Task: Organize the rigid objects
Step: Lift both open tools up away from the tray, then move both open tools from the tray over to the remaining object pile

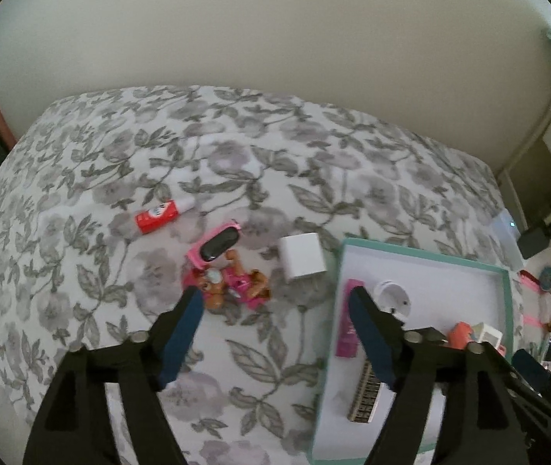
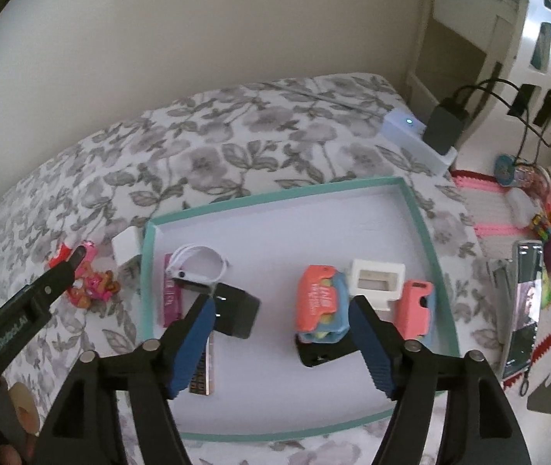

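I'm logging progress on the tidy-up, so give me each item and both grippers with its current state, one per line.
left gripper: open, empty, above the bedspread
right gripper: open, empty, above the tray
teal tray: on the bed, partly filled
white charger: on the bed, outside the tray
toy figure: lying outside the tray
glue tube: lying outside the tray, capped
black charger: inside the tray

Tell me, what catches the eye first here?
A teal-rimmed tray on the flowered bedspread, already holding a coral case, a black charger and a white watch. Left of it, a pink toy figure lies on the spread, just ahead of the open left gripper.
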Tool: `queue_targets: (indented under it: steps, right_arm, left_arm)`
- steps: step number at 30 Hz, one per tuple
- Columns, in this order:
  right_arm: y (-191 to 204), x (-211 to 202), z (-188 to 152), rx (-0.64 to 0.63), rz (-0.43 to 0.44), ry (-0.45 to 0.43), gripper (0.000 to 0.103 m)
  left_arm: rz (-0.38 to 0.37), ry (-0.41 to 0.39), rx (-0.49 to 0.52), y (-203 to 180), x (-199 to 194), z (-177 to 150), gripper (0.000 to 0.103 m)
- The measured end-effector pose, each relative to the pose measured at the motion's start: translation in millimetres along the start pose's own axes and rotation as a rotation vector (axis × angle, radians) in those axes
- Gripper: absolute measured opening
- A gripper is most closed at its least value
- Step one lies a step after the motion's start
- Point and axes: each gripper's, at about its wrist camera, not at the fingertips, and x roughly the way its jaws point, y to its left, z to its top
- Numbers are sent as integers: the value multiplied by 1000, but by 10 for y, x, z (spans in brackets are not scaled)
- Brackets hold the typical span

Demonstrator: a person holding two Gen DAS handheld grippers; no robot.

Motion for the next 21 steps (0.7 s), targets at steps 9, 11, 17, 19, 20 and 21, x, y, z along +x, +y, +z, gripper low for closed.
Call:
queue_targets:
  steps: [9,11,17,19,20,21]
  right_arm:
    - [55,20,-4,-8,16,-9,97]
    - [53,20,-5,-7,16,-9,103]
    - [59,39,-1,-4,9,-6,103]
    - [61,47,-5,-5,10,-4,103]
    - [64,50,-7,-7,11,-2,103]
    - [71,55,-9,-11,12,0,103]
  left_arm:
    - [33,-1,6,57,37,6,85]
    - [36,-1,8,52,43,6,86]
    - [49,-16,17,53,38,13,93]
    - [63,-25,22,69,32,23,93]
    - [72,-30,21,90,29,29,93]
    - [75,-33,18,109,26,32,93]
